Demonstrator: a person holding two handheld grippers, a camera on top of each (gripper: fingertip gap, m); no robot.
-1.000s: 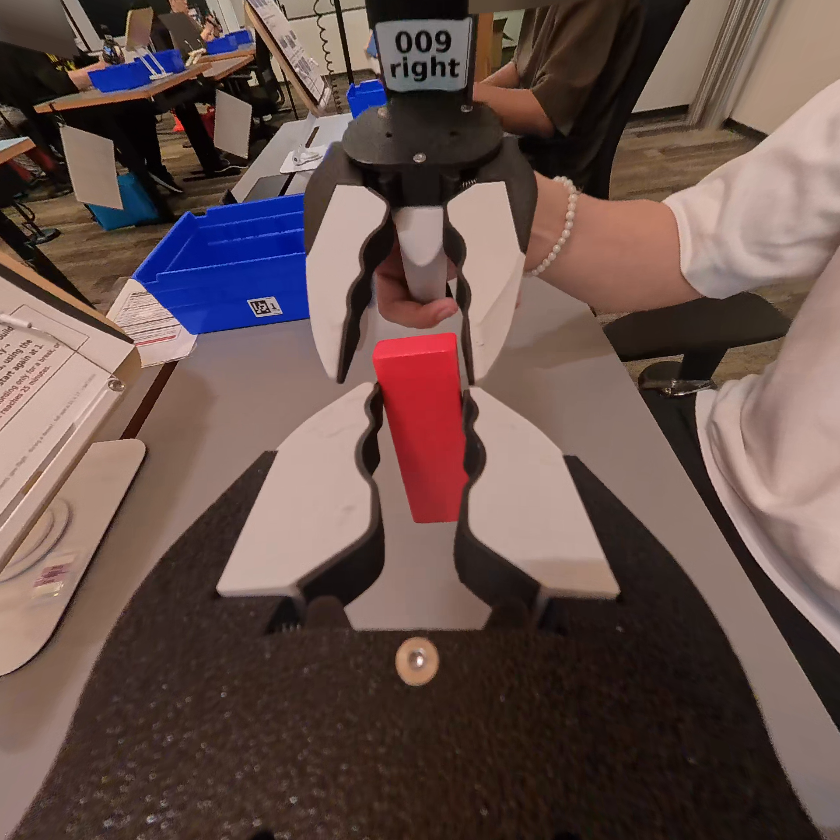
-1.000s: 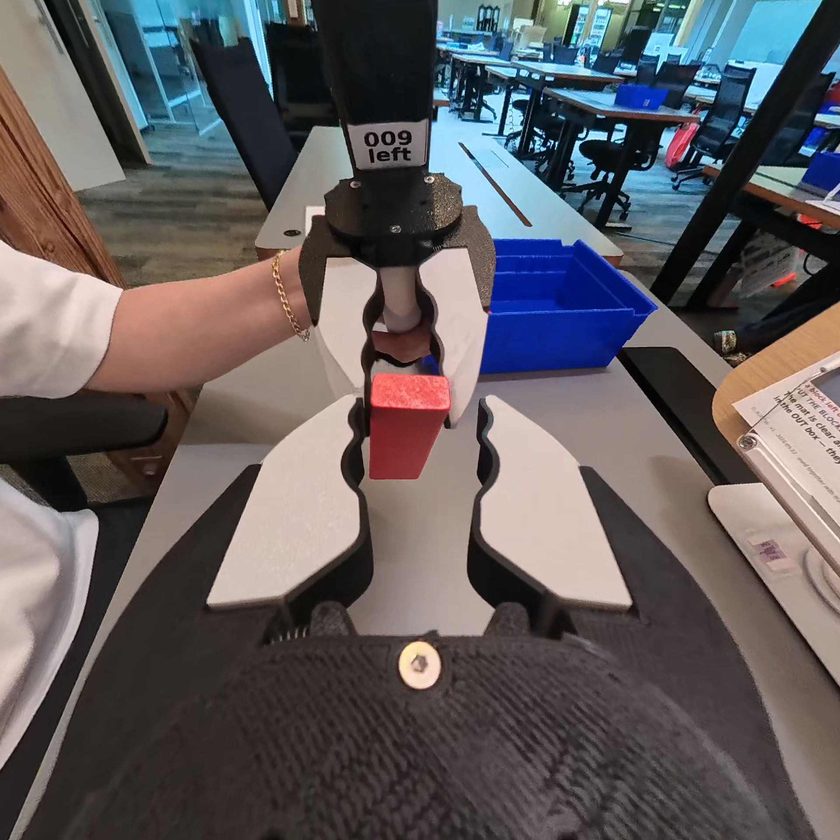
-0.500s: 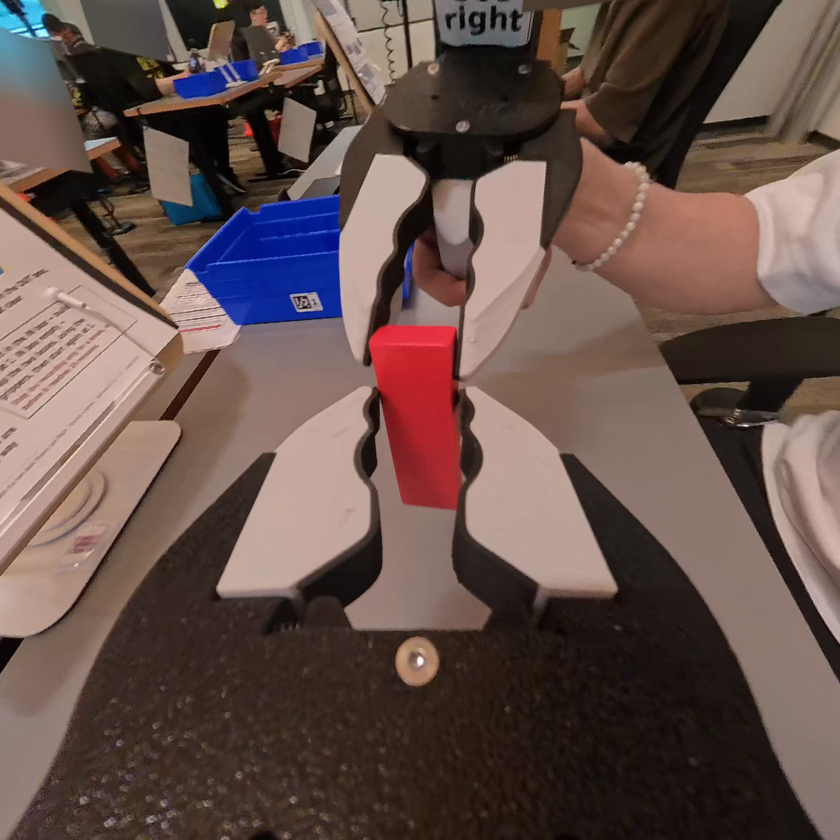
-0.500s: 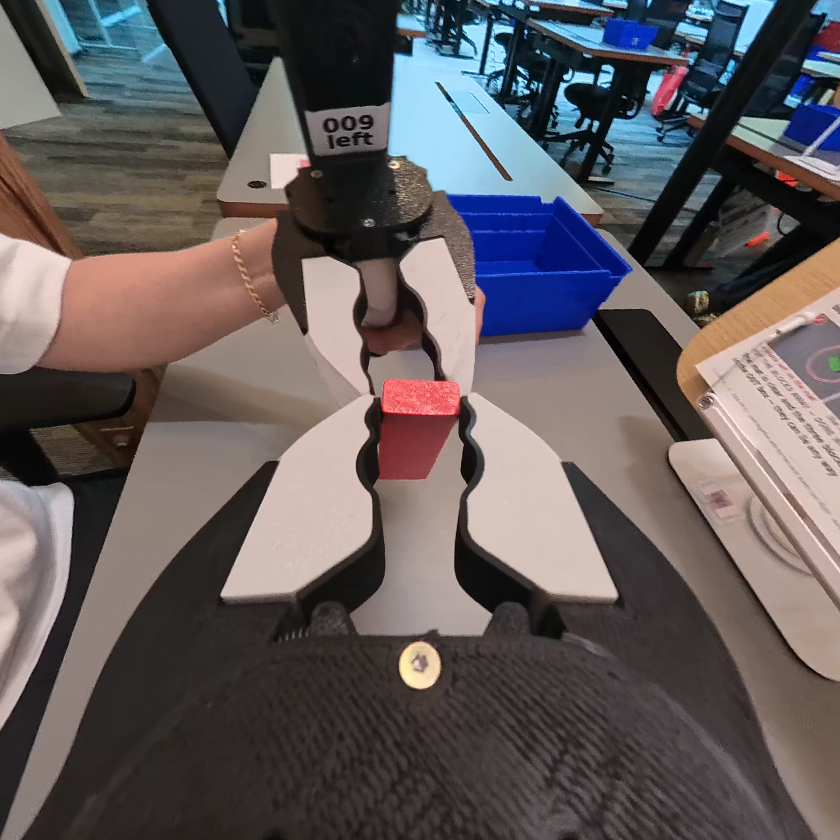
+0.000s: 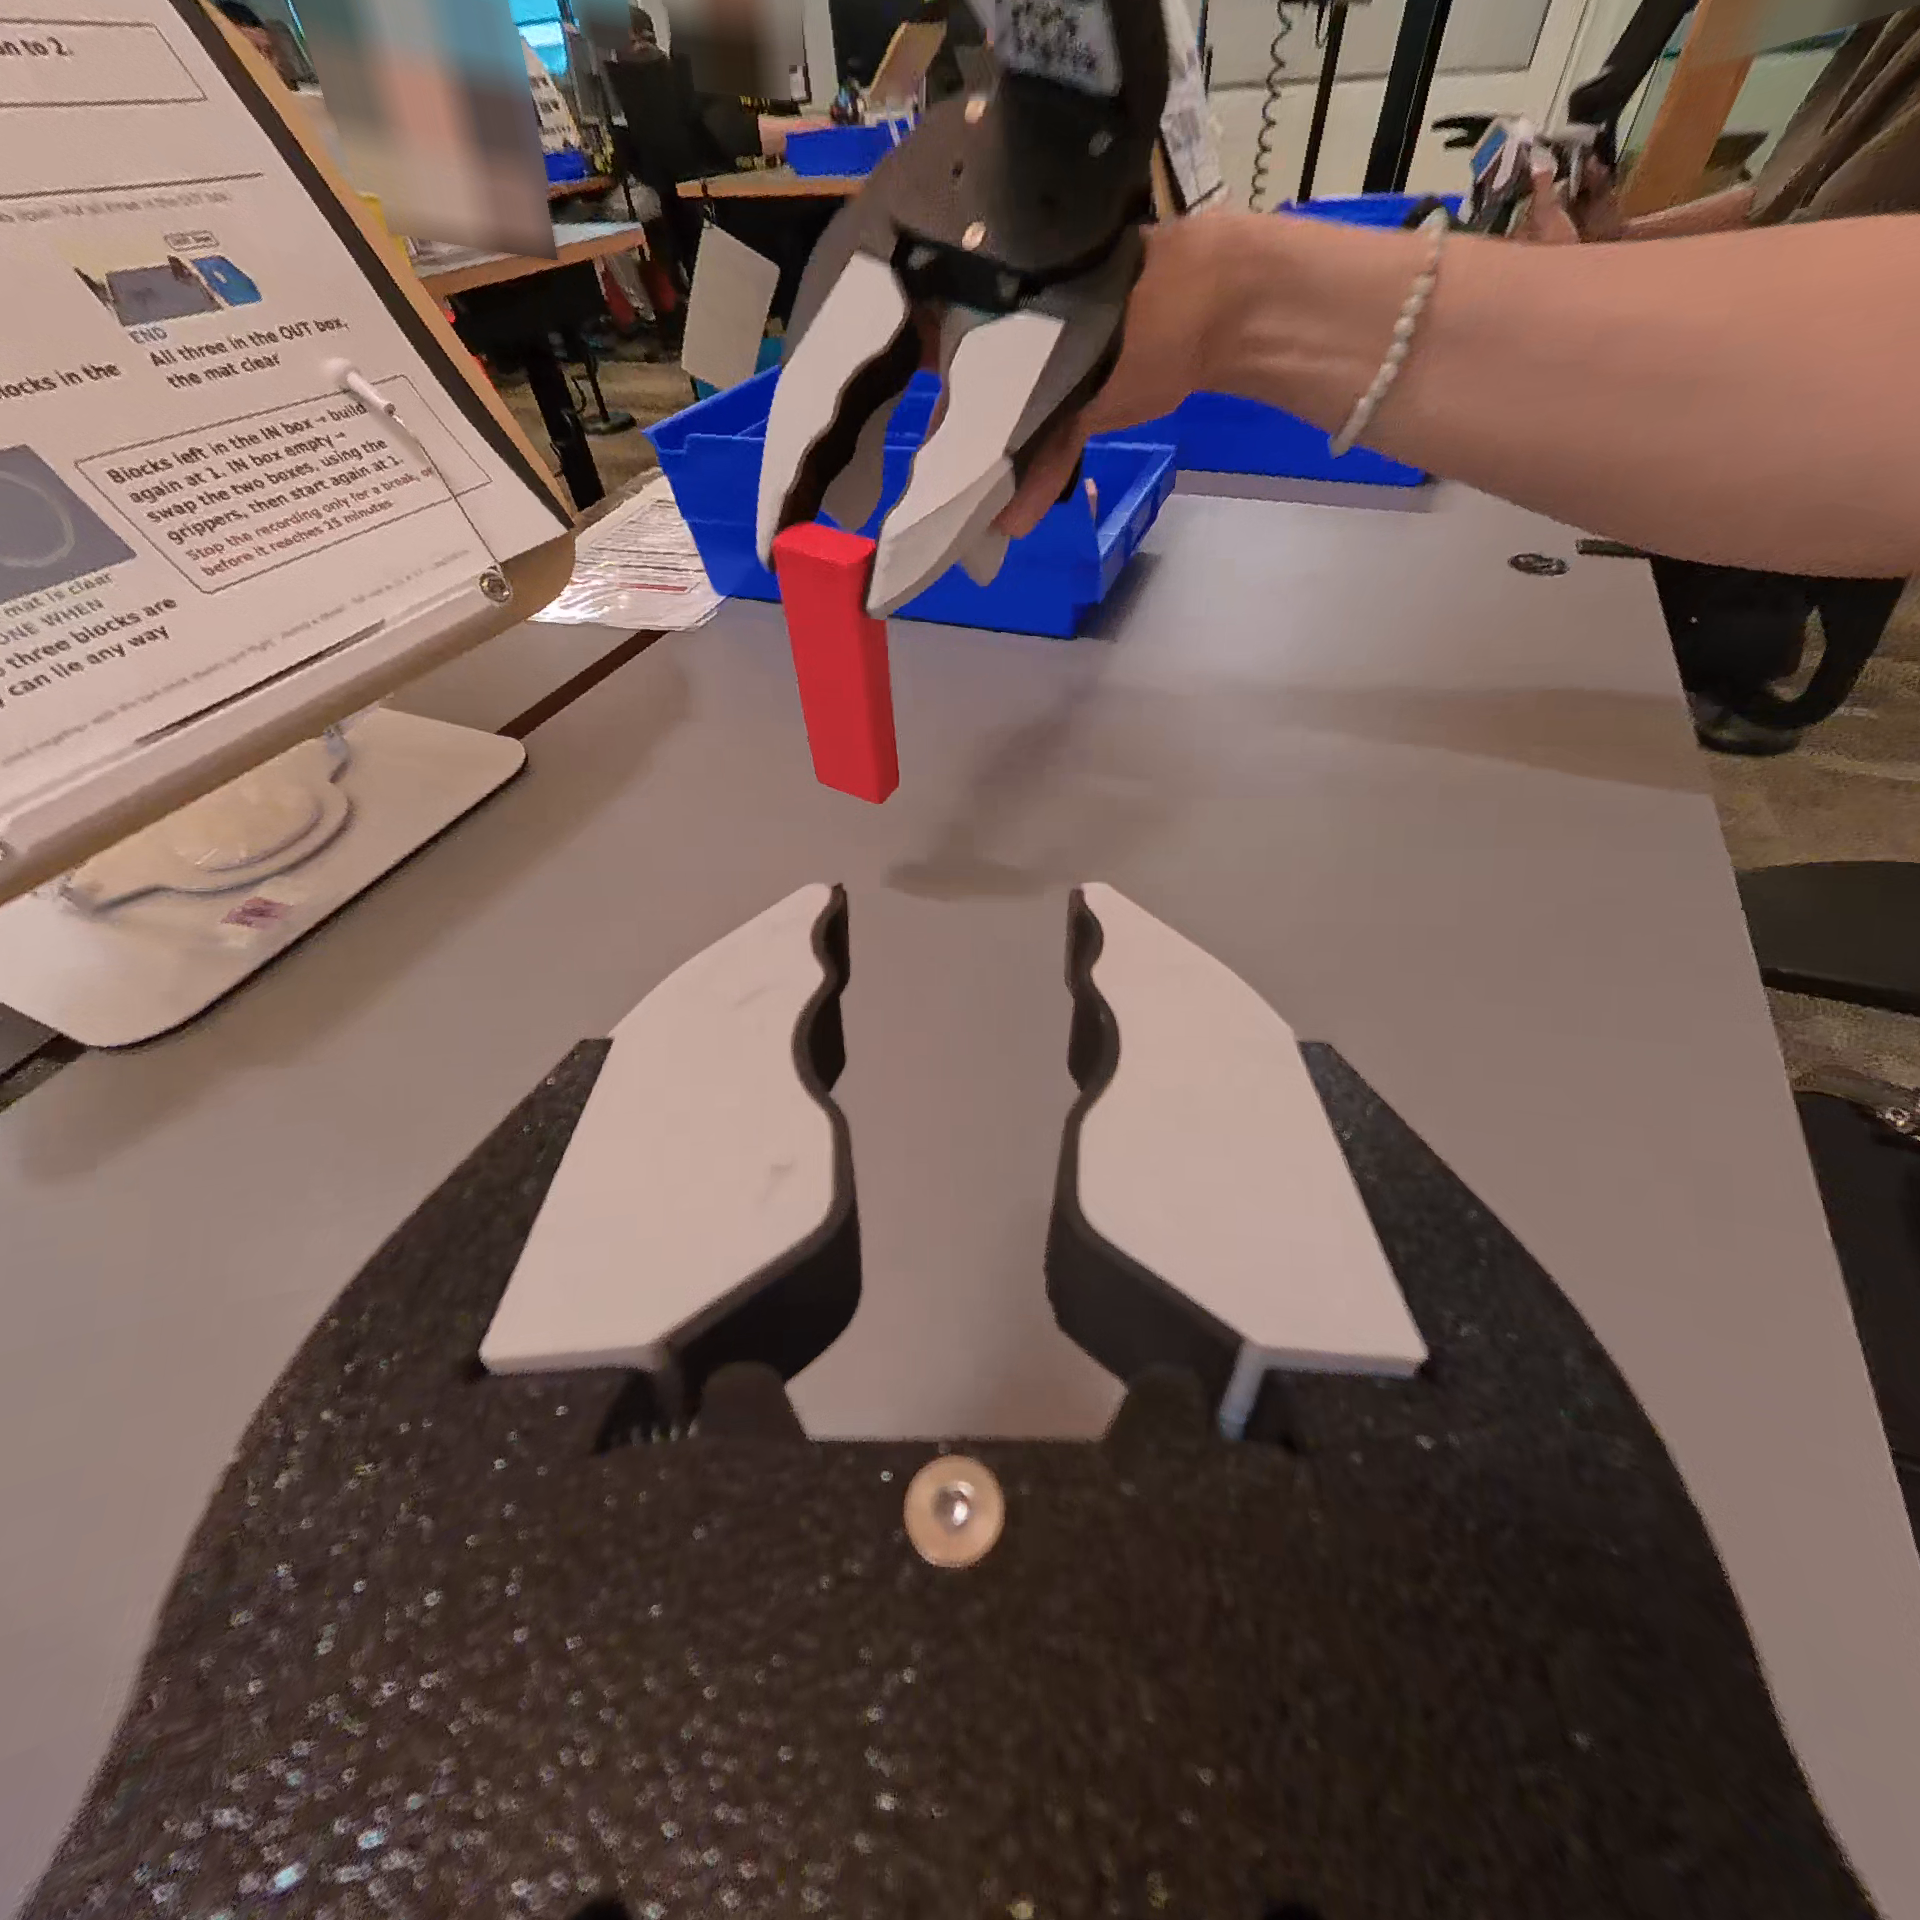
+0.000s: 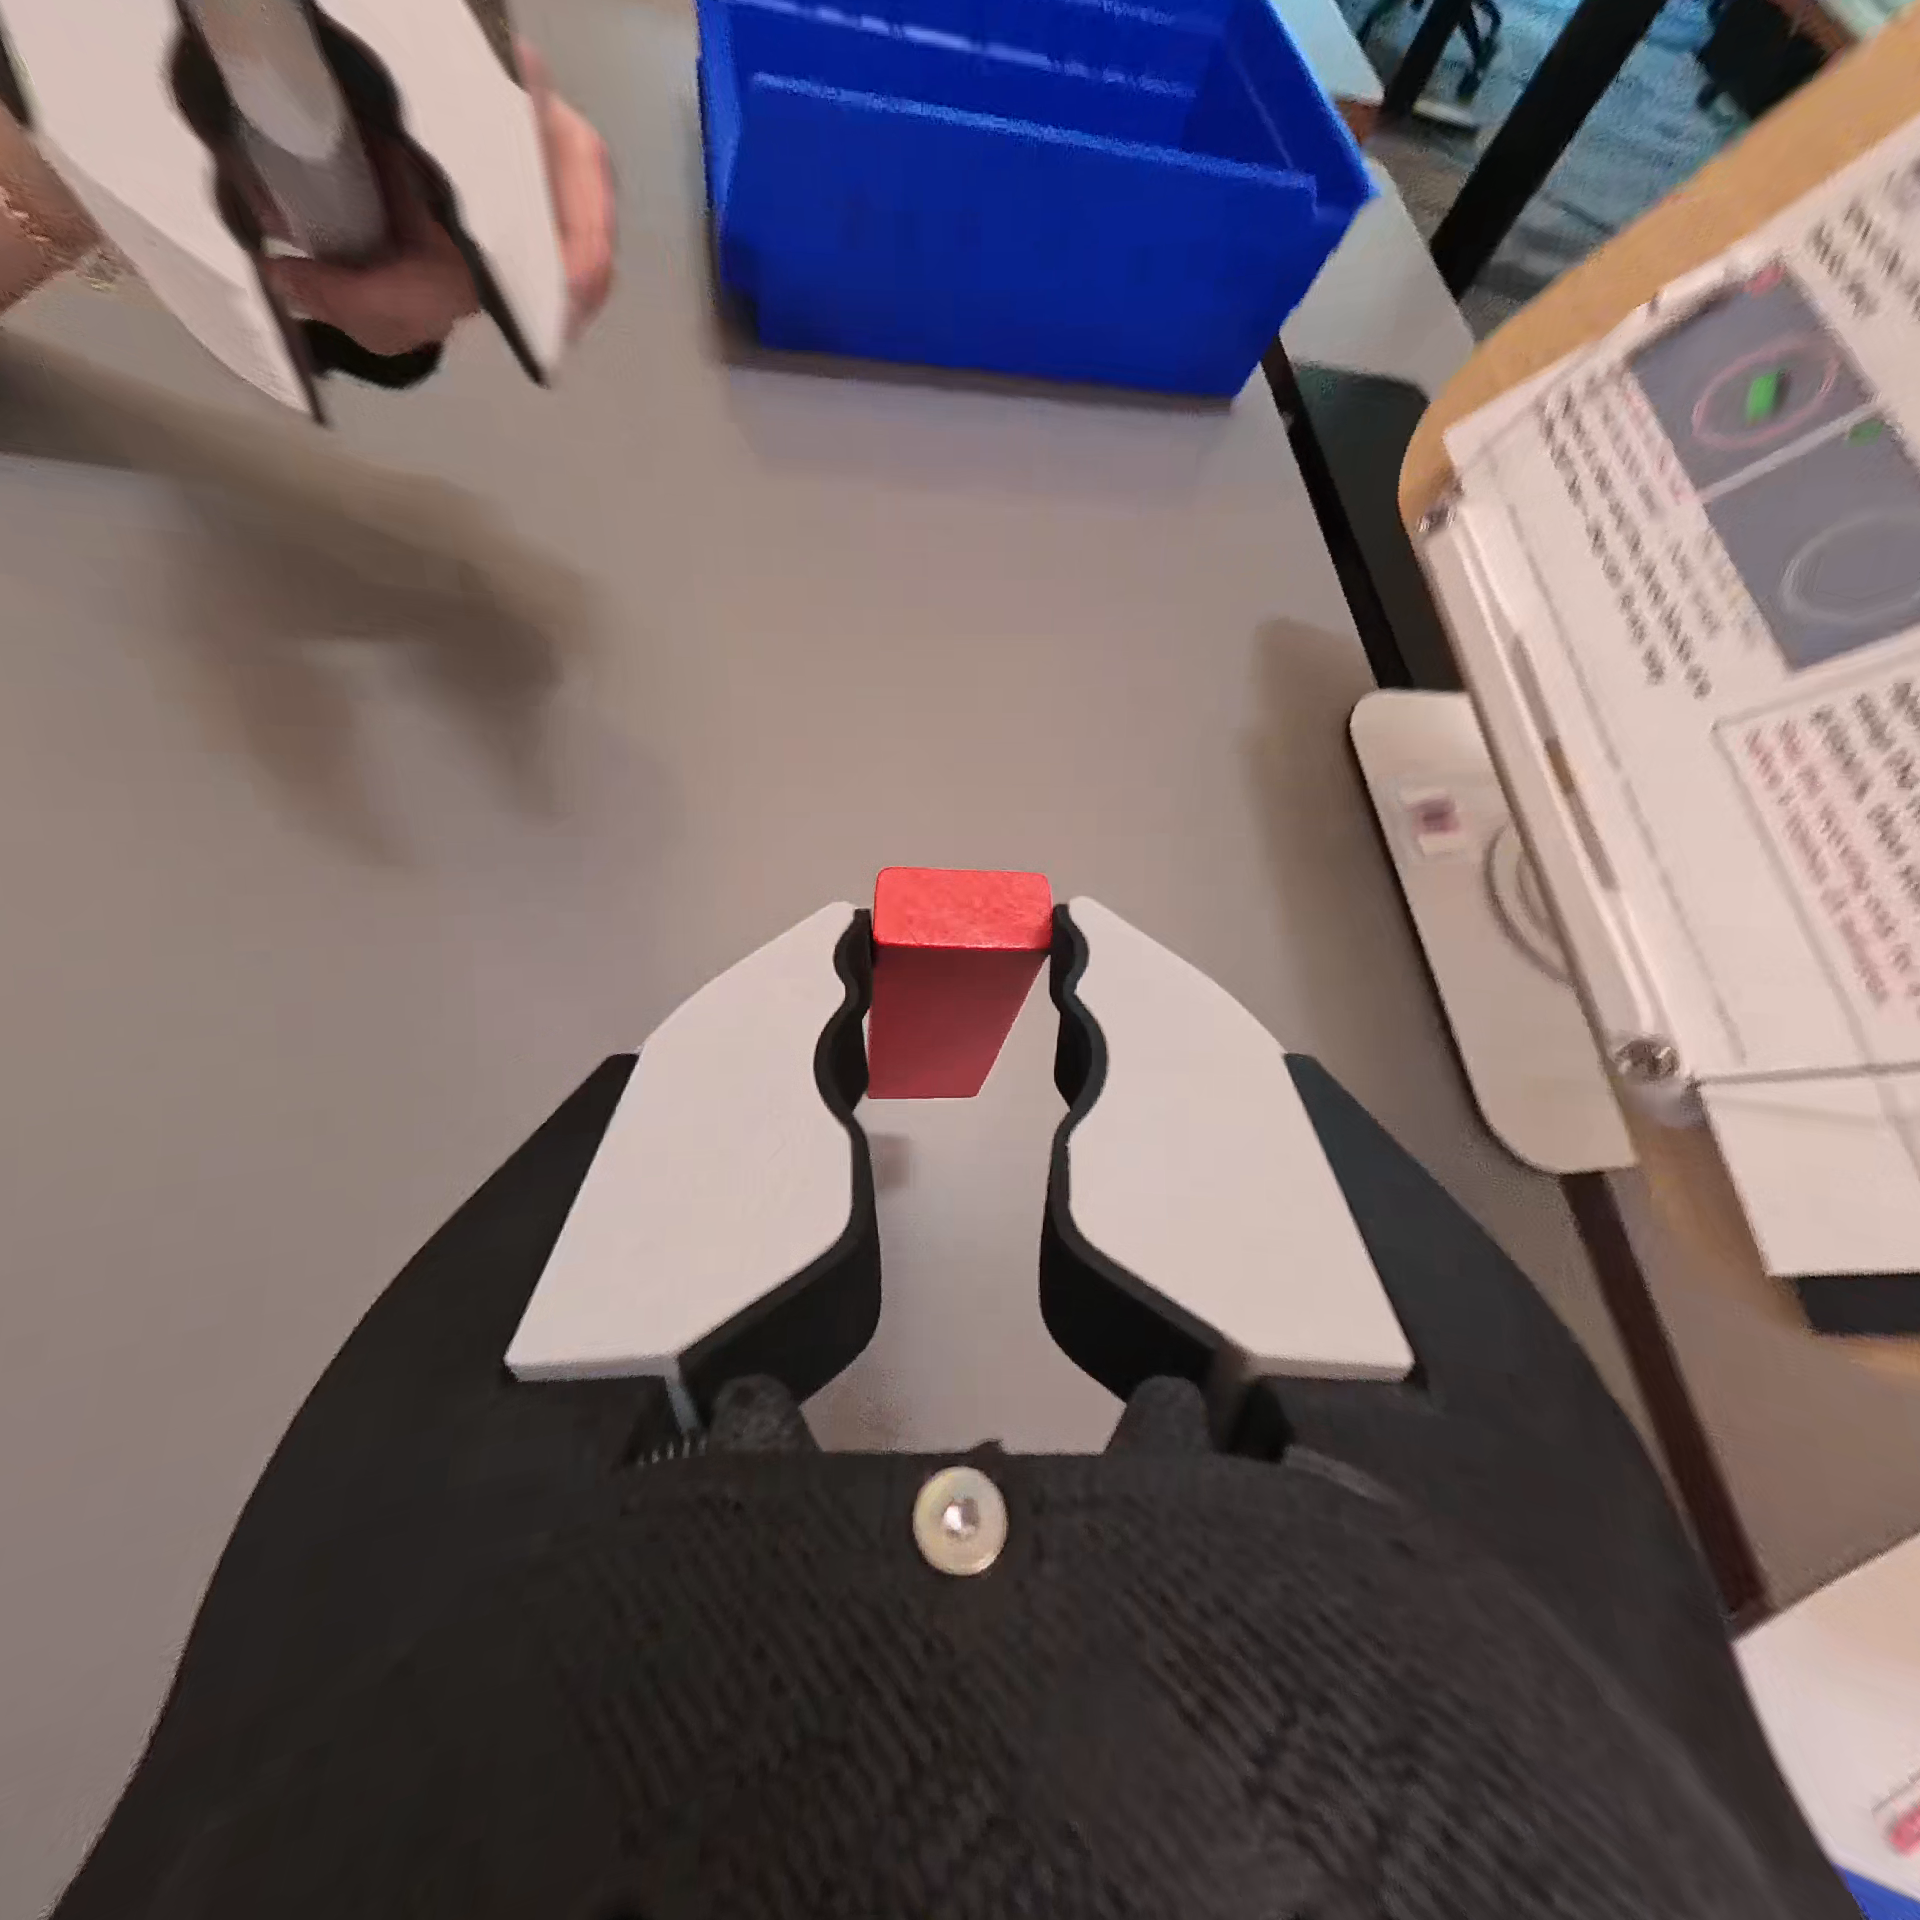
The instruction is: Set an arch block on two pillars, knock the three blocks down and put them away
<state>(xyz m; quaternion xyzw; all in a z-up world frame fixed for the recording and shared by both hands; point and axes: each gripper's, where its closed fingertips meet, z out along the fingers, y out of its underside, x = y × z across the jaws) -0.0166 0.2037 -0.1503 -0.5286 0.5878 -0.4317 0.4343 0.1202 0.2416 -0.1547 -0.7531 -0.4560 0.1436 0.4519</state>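
There is one red block (image 6: 956,977). Two grippers show: the right gripper (image 6: 958,914) and the left gripper (image 5: 956,899). One blue bin (image 6: 997,208) sits on the one grey table (image 6: 727,644). One instruction board (image 5: 208,364) stands on a stand. One beaded bracelet (image 5: 1392,343) circles a wrist.

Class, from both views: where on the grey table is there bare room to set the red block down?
Bare table lies between the left tool and the blue bin, out to the edge opposite the document stand. Crowded: the bin's end, and the stand's side with its white base.
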